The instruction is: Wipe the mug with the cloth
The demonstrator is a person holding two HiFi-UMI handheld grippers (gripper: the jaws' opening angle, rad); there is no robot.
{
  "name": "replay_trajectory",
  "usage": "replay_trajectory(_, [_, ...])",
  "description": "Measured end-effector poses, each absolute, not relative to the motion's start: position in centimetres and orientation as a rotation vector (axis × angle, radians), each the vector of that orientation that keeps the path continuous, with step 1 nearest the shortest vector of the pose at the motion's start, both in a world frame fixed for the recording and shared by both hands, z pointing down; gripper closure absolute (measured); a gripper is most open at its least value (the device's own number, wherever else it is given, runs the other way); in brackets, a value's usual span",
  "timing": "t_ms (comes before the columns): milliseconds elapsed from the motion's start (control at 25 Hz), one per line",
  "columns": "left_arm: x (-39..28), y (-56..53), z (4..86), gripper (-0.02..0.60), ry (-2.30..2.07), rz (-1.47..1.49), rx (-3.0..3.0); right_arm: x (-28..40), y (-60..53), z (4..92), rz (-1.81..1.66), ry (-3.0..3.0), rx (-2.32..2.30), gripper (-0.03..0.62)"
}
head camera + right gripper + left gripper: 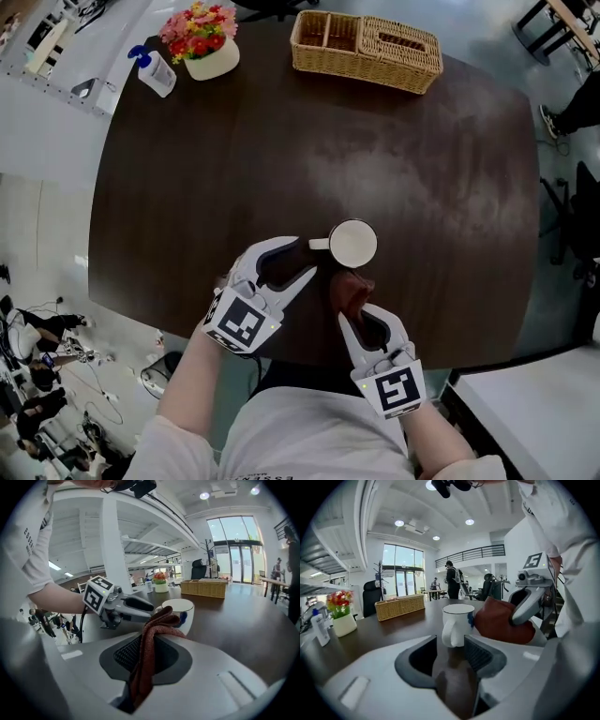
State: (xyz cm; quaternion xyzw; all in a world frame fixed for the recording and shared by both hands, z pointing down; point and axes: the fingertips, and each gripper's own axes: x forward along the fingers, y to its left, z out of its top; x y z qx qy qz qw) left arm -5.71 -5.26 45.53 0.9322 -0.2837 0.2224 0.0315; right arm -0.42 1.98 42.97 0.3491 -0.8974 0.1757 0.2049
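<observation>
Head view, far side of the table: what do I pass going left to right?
Pump bottle → pot of flowers → wicker basket.

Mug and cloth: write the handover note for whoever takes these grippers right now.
The mug stands upright on the table, handle toward the left claw.
The left claw is open and empty, jaws at the handle, not gripping.
The right claw is shut on the cloth, bunched beside the mug.
Done: cloth is gripped. Left: probably steady the mug, then wipe it.
</observation>
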Motion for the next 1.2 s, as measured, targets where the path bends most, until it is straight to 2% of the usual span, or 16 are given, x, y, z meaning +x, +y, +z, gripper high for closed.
replay_trajectory(520, [-2.9,-6.7,46.4,0.424,-0.487,0.781,3.082,-4.8,0.9,45.8,0.501,-2.528,0.604,0.516])
replay_trajectory(600, [-2.7,-6.4,46.5,0.489,-0.452,0.813,3.107,-4.8,0.6,46.0,0.494,-2.508,0.575,0.516])
replay_trajectory(920, [-2.9,-6.7,46.2,0.506,-0.375,0.76,3.085,-5.2,-0.9,46.1,0.482,-2.485,0.551,0.516])
replay_trajectory(1200, [-2.9,-6.5,46.3,0.508,-0.313,0.751,3.064,-2.8,-2.0,46.6,0.54,-2.448,0.645,0.516])
